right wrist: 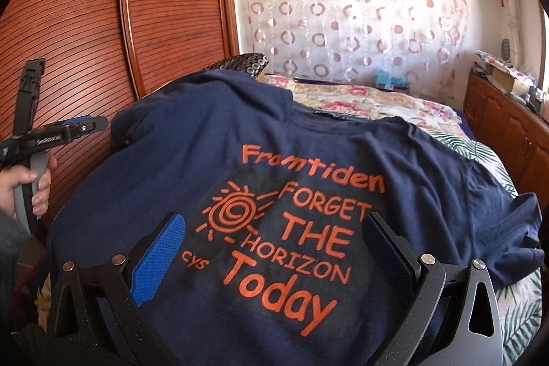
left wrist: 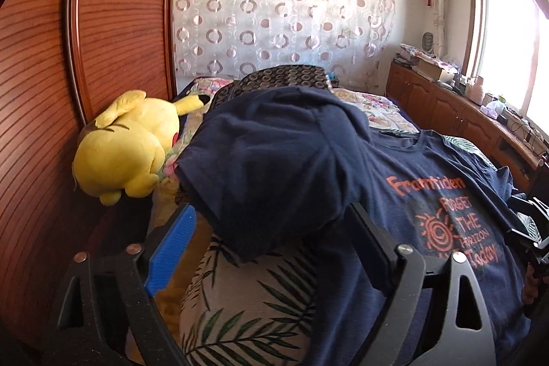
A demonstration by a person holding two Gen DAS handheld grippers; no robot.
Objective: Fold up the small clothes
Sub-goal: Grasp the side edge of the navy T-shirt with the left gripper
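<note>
A navy T-shirt [right wrist: 178,167] with orange print lies front-up on the bed. Its left shoulder and sleeve [left wrist: 274,160] rise in a hump over a dark patterned pillow [left wrist: 284,74]. My left gripper [left wrist: 272,210] stands wide, with the sleeve's hanging fold between its blue pad [left wrist: 171,249] and dark finger [left wrist: 370,246]. No squeeze on the cloth shows. My right gripper [right wrist: 272,223] is open just above the printed chest, with nothing in it. A person's hand [right wrist: 20,184] holds the left gripper's handle at the shirt's left side.
A yellow plush toy [left wrist: 127,150] lies at the bed's left edge against the wooden wardrobe doors [left wrist: 41,91]. A leaf-print sheet [left wrist: 250,307] and a floral quilt [right wrist: 394,105] cover the bed. A low wooden cabinet [left wrist: 456,112] with clutter runs under the window on the right.
</note>
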